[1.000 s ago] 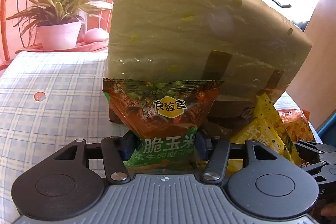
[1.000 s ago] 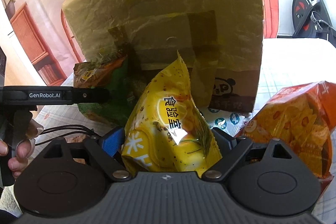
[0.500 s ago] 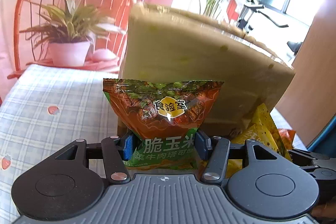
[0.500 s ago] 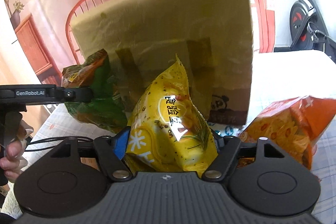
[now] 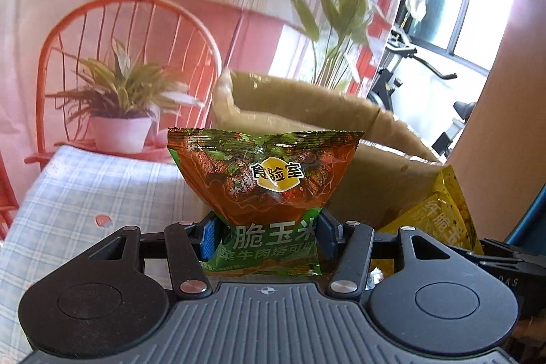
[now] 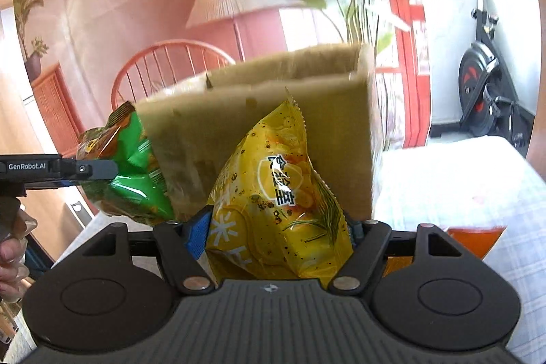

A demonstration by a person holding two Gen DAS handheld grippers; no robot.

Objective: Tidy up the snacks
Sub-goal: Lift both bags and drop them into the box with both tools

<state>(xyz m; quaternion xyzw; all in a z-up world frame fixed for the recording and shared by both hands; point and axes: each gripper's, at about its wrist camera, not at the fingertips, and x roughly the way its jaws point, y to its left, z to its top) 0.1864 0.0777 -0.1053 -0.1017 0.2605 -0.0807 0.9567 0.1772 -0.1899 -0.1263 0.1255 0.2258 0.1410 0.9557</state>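
My left gripper (image 5: 266, 237) is shut on a green and brown snack bag (image 5: 269, 179), blue pads pressing both its sides. It is held up in front of the tall open-topped cardboard box (image 5: 375, 139). My right gripper (image 6: 278, 231) is shut on a yellow snack bag (image 6: 279, 186), which leans against the box (image 6: 266, 91) front. In the right wrist view the green bag (image 6: 133, 179) hangs at the box's left corner. The yellow bag (image 5: 440, 217) shows at the right of the left wrist view. Both bags are below the box rim.
An orange snack bag (image 6: 474, 241) lies on the checked tablecloth (image 6: 443, 186) to the right. Behind the table stand an orange chair (image 5: 129, 33) and a potted plant (image 5: 119, 111). An exercise bike (image 6: 488, 84) stands at the far right. A person's hand (image 6: 10, 248) holds the left gripper.
Both grippers have risen with their bags, and the box's open top has come into view. The right jaws have narrowed on the yellow bag.
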